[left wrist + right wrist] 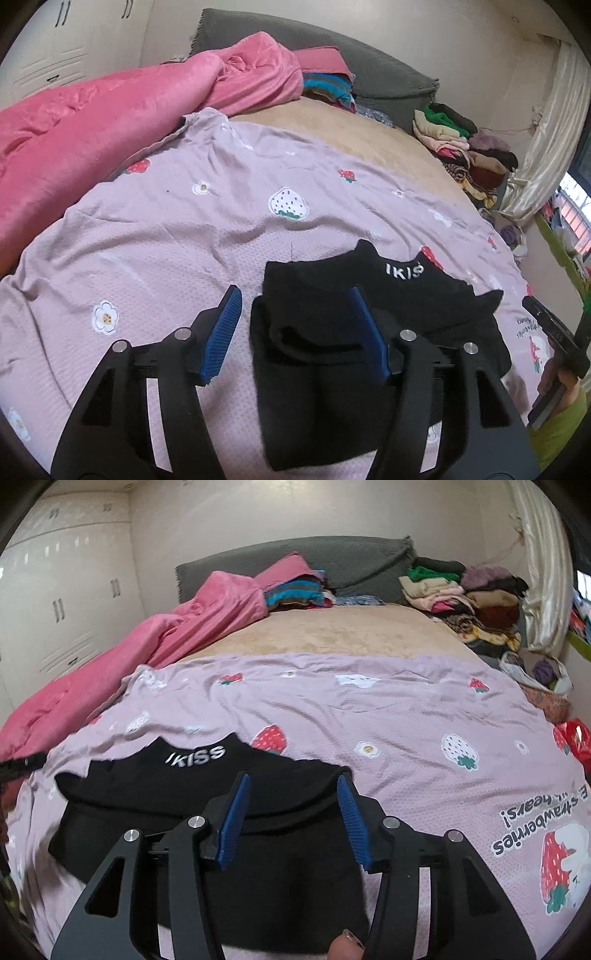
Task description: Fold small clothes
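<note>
Black garment (388, 295) with white "IKISS" lettering lies partly folded on the lilac strawberry-print sheet (166, 229) covering the bed, near its front edge. Left gripper (295, 332) hangs above the garment's left part, jaws parted, blue pads (221, 332) clear of the fabric, nothing gripped. Right gripper (293, 819) is over the garment's right edge, jaws also apart, holding nothing. Pink blanket (147, 638) is bunched along the left side; stacked clothes (461, 594) sit at the far right by the headboard.
</note>
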`<state>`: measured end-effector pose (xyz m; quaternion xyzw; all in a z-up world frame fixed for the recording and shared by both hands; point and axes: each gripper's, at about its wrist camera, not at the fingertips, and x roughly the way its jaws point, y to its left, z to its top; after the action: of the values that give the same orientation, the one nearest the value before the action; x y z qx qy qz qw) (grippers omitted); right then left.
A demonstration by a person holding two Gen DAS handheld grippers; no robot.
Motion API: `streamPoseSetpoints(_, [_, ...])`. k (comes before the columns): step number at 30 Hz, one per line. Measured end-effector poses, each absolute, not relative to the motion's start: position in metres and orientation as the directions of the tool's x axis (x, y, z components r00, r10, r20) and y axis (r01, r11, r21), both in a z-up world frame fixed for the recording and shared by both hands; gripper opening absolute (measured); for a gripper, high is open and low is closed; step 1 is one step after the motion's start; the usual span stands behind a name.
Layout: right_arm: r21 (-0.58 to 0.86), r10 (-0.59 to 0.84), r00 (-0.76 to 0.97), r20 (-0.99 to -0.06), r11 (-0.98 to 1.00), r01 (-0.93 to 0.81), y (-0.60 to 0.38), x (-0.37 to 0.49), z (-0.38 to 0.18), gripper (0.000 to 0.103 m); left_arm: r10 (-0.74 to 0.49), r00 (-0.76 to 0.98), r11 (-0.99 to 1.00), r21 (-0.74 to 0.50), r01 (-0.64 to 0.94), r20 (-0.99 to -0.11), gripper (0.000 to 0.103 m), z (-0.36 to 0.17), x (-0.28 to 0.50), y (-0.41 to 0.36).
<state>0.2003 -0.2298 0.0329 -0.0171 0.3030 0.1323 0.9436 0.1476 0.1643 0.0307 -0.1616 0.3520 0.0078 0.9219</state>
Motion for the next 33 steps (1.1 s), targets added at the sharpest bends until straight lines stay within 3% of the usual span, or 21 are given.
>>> streamPoseSetpoints(2, [0.04,0.249,0.773,-0.583,0.959,-0.279,-0.224,0.195,0.031,0.048,-0.116,0.75,0.952,-0.289,-0.104,-0.651,0.052,0.032,0.143,0.158])
streamPoseSetpoints(4, [0.036,0.266,0.757,-0.597,0.952,-0.305,-0.219,0.189,0.028,0.046,-0.125,0.744,0.96,-0.27,-0.078,-0.656,0.045,0.031,0.139,0.149])
streamPoseSetpoints(6, [0.027,0.276,0.741,-0.612,0.944,-0.329,-0.213,0.184,0.024,0.038,-0.131,0.737,0.967,-0.25,-0.053,-0.664,0.02,0.027,0.136,0.138])
streamPoseSetpoints(8, [0.014,0.277,0.725,-0.631,0.938,-0.346,-0.207,0.179,0.019,0.031,-0.154,0.713,0.971,-0.239,-0.019,-0.684,0.004,0.019,0.135,0.126])
streamPoseSetpoints(16, [-0.007,0.271,0.669,-0.692,0.924,-0.381,-0.193,0.169,-0.005,0.026,-0.14,0.611,0.987,-0.159,0.023,-0.779,0.003,-0.024,0.139,0.102])
streamPoseSetpoints(25, [-0.052,0.156,0.619,-0.77,0.951,-0.304,-0.189,0.211,-0.042,0.026,-0.07,0.621,0.994,-0.11,-0.027,-0.781,0.003,-0.039,0.165,0.11])
streamPoseSetpoints(33, [-0.039,0.164,0.625,-0.763,0.954,-0.297,-0.183,0.257,-0.043,0.026,-0.062,0.632,0.99,-0.126,-0.057,-0.773,0.004,-0.043,0.192,0.124])
